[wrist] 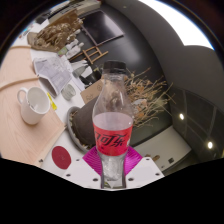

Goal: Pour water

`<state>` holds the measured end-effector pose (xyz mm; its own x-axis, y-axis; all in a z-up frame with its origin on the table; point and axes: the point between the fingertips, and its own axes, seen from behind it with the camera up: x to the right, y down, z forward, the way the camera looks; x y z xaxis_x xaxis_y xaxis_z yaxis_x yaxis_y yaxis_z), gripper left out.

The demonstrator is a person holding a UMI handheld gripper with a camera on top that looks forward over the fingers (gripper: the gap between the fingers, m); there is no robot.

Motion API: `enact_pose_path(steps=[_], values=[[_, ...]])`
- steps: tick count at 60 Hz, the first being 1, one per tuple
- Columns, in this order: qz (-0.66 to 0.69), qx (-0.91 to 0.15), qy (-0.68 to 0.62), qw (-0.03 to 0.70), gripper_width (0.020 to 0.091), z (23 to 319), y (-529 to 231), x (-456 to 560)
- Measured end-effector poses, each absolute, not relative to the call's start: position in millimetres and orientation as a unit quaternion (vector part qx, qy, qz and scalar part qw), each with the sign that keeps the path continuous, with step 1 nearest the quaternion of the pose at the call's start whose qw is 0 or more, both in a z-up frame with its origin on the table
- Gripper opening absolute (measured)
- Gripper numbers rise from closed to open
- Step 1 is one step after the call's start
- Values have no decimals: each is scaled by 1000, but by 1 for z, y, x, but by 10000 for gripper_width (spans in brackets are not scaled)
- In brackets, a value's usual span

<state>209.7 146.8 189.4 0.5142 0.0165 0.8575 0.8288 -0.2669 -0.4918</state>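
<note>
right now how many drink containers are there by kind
bottle: 1, between the gripper fingers
mug: 1, white, on the table
total: 2

Upright clear bottle [111,125], red label, apparently capped.
</note>
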Motion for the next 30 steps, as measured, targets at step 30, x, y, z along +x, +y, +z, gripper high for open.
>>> enact_pose_path(steps=[30], values=[[-607, -435, -554, 368, 232, 181, 219, 163]])
